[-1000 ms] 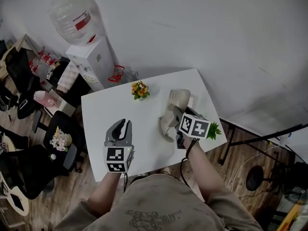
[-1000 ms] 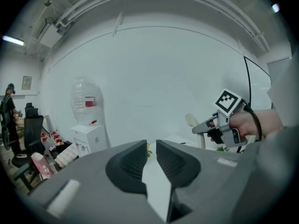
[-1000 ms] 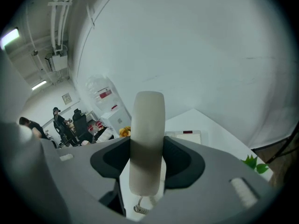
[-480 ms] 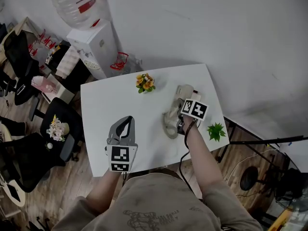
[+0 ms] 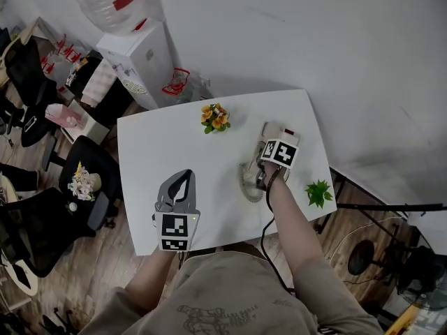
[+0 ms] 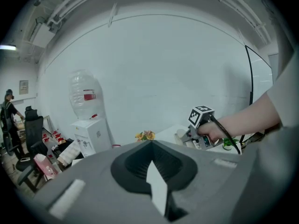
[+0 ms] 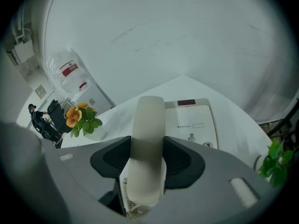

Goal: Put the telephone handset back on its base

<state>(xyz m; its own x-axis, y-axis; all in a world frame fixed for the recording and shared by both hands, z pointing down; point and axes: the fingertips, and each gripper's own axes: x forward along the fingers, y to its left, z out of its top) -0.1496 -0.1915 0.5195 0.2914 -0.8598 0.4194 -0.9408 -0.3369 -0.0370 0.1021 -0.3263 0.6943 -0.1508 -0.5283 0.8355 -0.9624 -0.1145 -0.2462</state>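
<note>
My right gripper (image 5: 265,161) is shut on the beige telephone handset (image 5: 249,183), with its coiled cord at the near end. In the right gripper view the handset (image 7: 148,139) stands lengthwise between both jaws, just left of the beige phone base (image 7: 192,120), and I cannot tell whether they touch. The base (image 5: 285,131) lies near the white table's (image 5: 160,145) far right side, mostly hidden by the gripper's marker cube. My left gripper (image 5: 184,176) hovers over the table's near left, jaws shut with nothing in them, and its own view shows the jaw tips (image 6: 150,143) together.
A small pot of orange flowers (image 5: 215,117) stands at the table's back middle. A green plant (image 5: 319,192) sits by the right front corner. A water dispenser (image 5: 136,54) and office chairs (image 5: 84,180) stand beyond the table's left side.
My right gripper has carried the handset away from me, toward the far side of the table and up to the base. The left gripper has stayed where it was.
</note>
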